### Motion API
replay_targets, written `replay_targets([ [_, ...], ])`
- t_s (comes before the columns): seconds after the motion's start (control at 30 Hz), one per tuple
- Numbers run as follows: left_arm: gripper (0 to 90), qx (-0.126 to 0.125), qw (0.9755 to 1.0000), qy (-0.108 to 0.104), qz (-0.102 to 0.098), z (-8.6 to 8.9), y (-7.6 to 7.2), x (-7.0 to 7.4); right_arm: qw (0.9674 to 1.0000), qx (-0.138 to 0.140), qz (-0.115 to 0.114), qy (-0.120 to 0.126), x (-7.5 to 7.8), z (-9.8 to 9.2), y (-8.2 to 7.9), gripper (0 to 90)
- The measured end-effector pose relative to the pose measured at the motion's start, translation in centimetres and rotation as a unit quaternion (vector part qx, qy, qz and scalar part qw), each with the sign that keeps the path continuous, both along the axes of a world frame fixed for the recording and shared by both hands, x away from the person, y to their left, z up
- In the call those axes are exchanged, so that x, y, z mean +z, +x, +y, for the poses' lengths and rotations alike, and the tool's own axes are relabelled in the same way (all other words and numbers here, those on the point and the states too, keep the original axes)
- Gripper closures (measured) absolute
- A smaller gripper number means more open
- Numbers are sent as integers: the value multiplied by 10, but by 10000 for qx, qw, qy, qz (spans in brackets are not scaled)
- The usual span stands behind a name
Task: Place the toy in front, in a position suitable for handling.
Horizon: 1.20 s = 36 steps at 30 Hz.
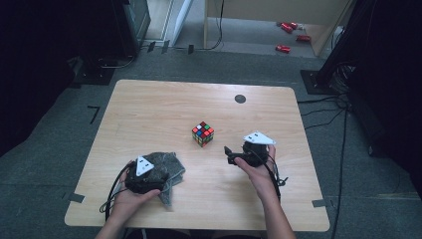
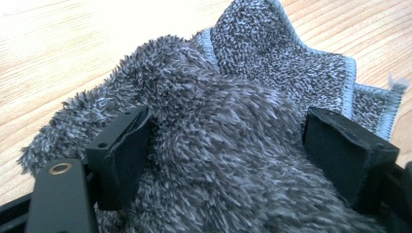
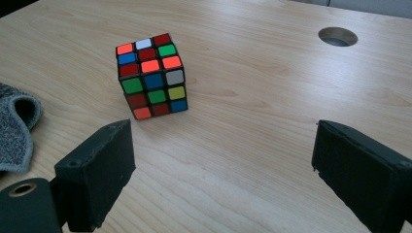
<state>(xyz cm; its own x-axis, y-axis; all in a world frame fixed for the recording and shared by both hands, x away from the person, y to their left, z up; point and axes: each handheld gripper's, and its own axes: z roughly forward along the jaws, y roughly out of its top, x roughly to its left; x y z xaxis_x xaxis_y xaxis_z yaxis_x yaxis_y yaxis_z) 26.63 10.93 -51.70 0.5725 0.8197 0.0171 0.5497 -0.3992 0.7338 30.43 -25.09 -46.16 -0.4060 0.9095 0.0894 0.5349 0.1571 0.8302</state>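
The left tool sat at about seven o'clock on the worktop, its jaws spread wide around a bunched hump of the grey cloth. In the left gripper view the pile swelled up between the two pads and brushed both, though whether they pressed hard enough to hold it could not be told.

The right tool hovered at about four o'clock with its jaws wide apart and nothing between them, aimed toward the puzzle cube. The cube stood near the middle of the worktop, flat on one face, well apart from the cloth and short of the right tool's pads.

The step in hand looked like an approach to the cube. To do it well, the right tool would have had to come in level and centred, so that both pads met opposite flat faces squarely rather than a corner, which would spin or tip the cube. Closing low on the cube's body, clear of the worktop, would have kept it from sliding away. The cloth hand was best kept quiet meanwhile.
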Motion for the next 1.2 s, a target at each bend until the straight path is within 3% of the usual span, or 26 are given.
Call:
replay_targets([
  [0.77, 190, 9, 10000, -47, 0, 0, 0, 0, 9985, 511, 212, -57, -18, 51, 34, 76],
  [1.0, 190, 10, 10000, -45, -4, 0, 0, 0, 9984, 542, 163, -52, -27, 54, 41, 76],
  [1.2, 190, 9, 10000, -43, -3, 0, 0, 0, 9970, 767, 67, 53, -32, 59, 45, 68],
])
